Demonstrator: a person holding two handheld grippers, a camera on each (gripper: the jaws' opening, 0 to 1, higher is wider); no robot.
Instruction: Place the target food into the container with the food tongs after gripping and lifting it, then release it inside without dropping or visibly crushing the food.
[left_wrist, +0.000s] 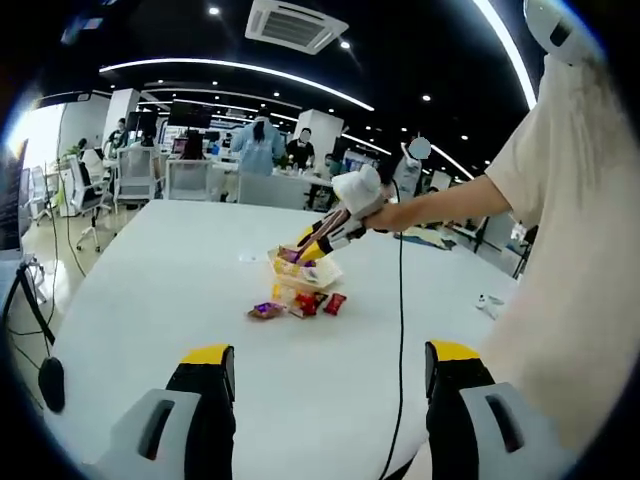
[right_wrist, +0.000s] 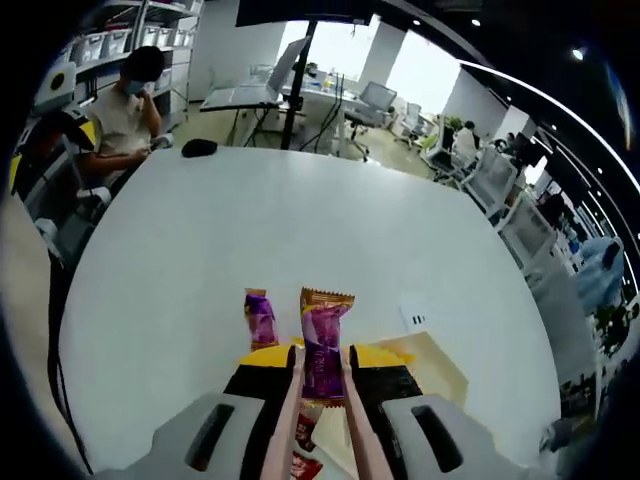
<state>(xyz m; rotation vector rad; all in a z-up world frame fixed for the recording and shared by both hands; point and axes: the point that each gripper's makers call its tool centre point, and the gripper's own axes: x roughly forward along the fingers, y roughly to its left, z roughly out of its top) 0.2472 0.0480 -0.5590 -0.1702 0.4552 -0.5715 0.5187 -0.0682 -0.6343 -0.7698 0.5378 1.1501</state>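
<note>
Holding a pair of food tongs (right_wrist: 322, 420) pinched between its jaws, the right gripper (right_wrist: 322, 385) carries a purple snack packet (right_wrist: 324, 340) clamped at the tong tips, clear of the white worktop (right_wrist: 250, 230). The packet stands upright in the middle of the right gripper view, its long axis in line with the tongs. The container (right_wrist: 440, 365), pale and shallow, lies just to the lower right of the packet, part of its rim cut off by the jaws; a short move that way would put the packet over it, in my judgement. A second purple packet (right_wrist: 260, 318) lies on the worktop just left of the held one.

In the left gripper view the left gripper (left_wrist: 325, 395) hangs with jaws wide apart and empty, well back from the container (left_wrist: 305, 270). Loose packets (left_wrist: 300, 305) lie beside it. Whether the held packet is creased cannot be made out.
</note>
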